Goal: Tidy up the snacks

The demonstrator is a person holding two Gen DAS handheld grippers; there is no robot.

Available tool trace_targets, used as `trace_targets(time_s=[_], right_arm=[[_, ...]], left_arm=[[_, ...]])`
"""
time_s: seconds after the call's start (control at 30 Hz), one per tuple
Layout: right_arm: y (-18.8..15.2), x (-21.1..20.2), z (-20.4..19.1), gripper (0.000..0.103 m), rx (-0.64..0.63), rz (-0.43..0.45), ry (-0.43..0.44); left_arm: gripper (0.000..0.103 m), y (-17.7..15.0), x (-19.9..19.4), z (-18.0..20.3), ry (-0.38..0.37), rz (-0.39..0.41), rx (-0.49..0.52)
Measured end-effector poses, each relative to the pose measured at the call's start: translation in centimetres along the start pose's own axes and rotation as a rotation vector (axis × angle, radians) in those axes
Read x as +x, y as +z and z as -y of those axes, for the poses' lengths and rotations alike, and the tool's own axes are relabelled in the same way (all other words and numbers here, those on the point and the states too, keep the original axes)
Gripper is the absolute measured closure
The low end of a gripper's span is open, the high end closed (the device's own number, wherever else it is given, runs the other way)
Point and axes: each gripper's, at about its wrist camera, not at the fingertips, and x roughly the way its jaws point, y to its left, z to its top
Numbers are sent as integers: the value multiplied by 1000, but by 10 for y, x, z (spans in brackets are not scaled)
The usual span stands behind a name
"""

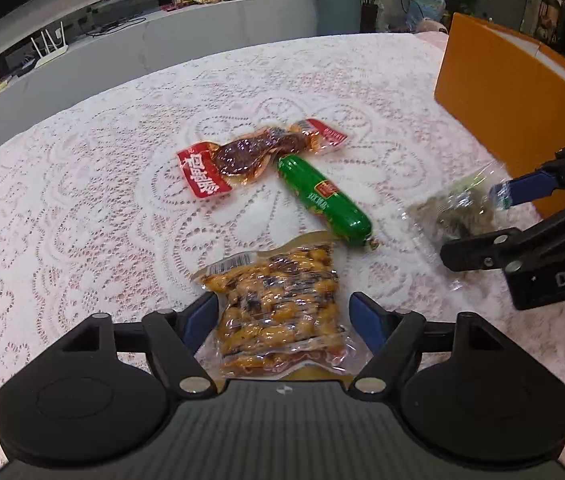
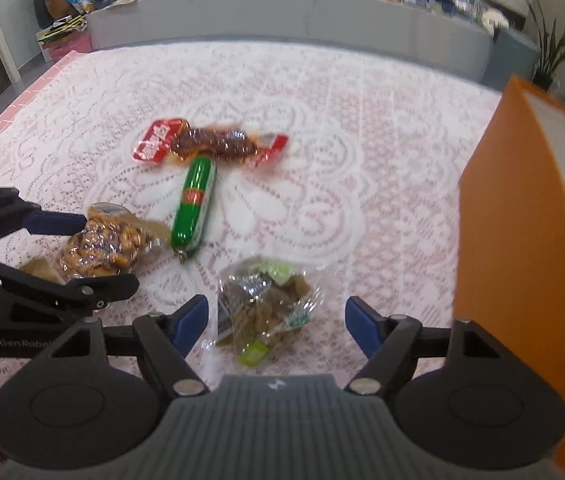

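Note:
A clear pack of yellow-brown peanuts [image 1: 282, 312] lies on the lace tablecloth between the wide-apart fingers of my left gripper [image 1: 284, 316], which is open and not pressing on the pack. A clear pack of greenish-brown snack [image 2: 266, 304] lies between the fingers of my right gripper [image 2: 276, 316], also open with gaps on both sides. Farther out are a green sausage [image 1: 322, 200] and a red pack of dark meat [image 1: 250, 156], touching each other. In the right wrist view the left gripper [image 2: 94, 252] straddles the peanut pack [image 2: 98, 248].
An orange box [image 2: 522, 240] stands upright at the right, close to my right gripper, with something red and yellow showing behind its wall. The tablecloth [image 1: 82, 220] is bare to the left. A grey counter [image 1: 202, 28] with clutter runs behind the table.

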Motion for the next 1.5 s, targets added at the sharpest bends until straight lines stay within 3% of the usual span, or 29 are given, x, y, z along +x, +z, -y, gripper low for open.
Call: trace_targets(time_s=[0.1,0.3,0.53,0.7,0.73,0.87,1.03,1.07,1.2,1.33,1.37,1.43,1.47,1.5], right_arm=[[0,5,2,33,22,-22,7],[1,8,1,55,34,-30,26],[1,5,0,64,33,-12,25],[1,-4,-3,65,15,19,22],[1,-6,-3,65,11,23,21],[1,-12,-5,66,5,33,28],[3,-22,-6,66,-3,54,28],[2,-24,-7,66,-2,57,30],[1,-37,-8,66,-15,81,36],[-3,-46,-8,66,-20,89,44],[-5,-46,-8,66,-19,85,46],[-10,-45,-7,66,-15,72,49],[-13,-44,-6,66,-9,63,49],[-15,-42,-5,66,-1,54,49]], left_arm=[[13,1,1,-6,-17,1,-38],[19,1,2,-5,-12,14,-49],[23,1,-1,-4,-2,22,-81],[28,2,-9,-4,-15,18,-133],[33,1,-13,-4,-15,25,-151],[34,0,-24,-2,-37,34,-195],[37,-1,-32,1,-43,40,-203],[48,-2,-35,1,-45,48,-211],[48,-2,-43,0,-64,56,-243],[49,-6,-45,7,-59,32,-212],[57,-8,-45,8,-61,32,-207],[52,-10,-45,8,-73,34,-215],[39,-11,-44,7,-77,35,-230],[32,-12,-42,6,-79,33,-243]])
